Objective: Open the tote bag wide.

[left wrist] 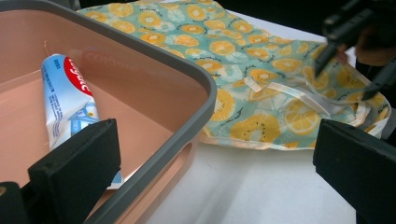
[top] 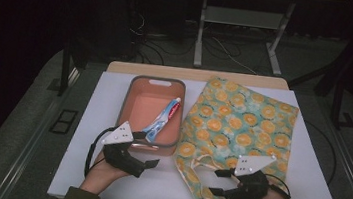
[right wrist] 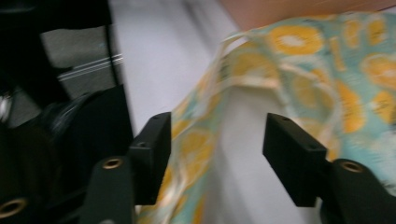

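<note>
A pink tray with a grey rim (top: 129, 105) stands mid-table and holds a blue-white toothpaste tube (top: 165, 117). To its right lies a teal cloth bag with orange slices (top: 240, 119), its white handles at the near end. My left gripper (top: 146, 149) is open at the tray's near right corner. In the left gripper view (left wrist: 215, 140) one jaw is inside the tray by the tube (left wrist: 65, 98), the other outside the rim (left wrist: 187, 74). My right gripper (top: 218, 182) is open over the bag's handle end; its own view (right wrist: 217, 144) is blurred, with bag fabric (right wrist: 327, 60) between the jaws.
The white tabletop (top: 110, 92) has bare strips left of the tray and along the front edge. Behind the table are metal stand legs (top: 200, 37) and cables on a dark floor. In the left gripper view, the right gripper (left wrist: 345, 42) hangs over the bag (left wrist: 224, 46).
</note>
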Available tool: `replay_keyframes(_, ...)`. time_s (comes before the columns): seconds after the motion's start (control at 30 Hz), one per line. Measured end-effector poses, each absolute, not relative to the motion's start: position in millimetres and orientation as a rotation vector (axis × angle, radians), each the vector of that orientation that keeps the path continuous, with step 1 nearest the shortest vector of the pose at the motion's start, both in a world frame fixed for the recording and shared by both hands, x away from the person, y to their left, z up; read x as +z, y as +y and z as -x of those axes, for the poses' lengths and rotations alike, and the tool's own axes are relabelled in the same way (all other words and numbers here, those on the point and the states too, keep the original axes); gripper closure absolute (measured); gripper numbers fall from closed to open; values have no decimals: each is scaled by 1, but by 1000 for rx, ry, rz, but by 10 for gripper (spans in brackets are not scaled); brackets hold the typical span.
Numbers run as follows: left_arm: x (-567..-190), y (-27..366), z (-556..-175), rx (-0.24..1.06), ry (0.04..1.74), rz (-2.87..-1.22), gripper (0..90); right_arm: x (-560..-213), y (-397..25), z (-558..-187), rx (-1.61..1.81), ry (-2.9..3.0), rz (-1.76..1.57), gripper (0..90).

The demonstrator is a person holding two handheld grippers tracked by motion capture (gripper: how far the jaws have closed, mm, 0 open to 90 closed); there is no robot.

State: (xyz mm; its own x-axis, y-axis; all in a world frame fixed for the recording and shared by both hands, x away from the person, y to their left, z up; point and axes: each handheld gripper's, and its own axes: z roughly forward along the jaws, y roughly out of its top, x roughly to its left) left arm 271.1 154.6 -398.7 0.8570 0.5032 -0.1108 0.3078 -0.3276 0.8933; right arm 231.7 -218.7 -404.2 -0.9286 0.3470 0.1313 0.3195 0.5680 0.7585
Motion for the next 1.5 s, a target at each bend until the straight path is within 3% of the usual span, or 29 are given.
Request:
replay_keyframes(0.13,-399,155,-271,221,602,-1938,0,-410,-213,-218,1314,2800,-515,563)
replay_keyframes(0.27,-400,154,-270,221,602,-1939,0,-419,-203,-215,1251,2871,-460,567)
replay_keyframes(0.47,-402,153,-271,215,598,-1946,0,-433,-194,-214,1175,2943,-437,467)
replay_keyframes(0.6,-402,153,-271,219,598,-1948,0,-438,-185,-213,1130,2957,-394,512)
replay_keyframes(0.73,-402,153,-270,220,598,-1947,0,-441,-181,-213,1085,2942,-378,731)
replay_keyframes(0.9,-401,153,-270,224,598,-1948,0,-432,-189,-219,1192,2890,-434,866)
replay_keyframes(1.5,-401,152,-270,230,596,-1946,0,-399,-226,-251,1444,2694,-630,885)
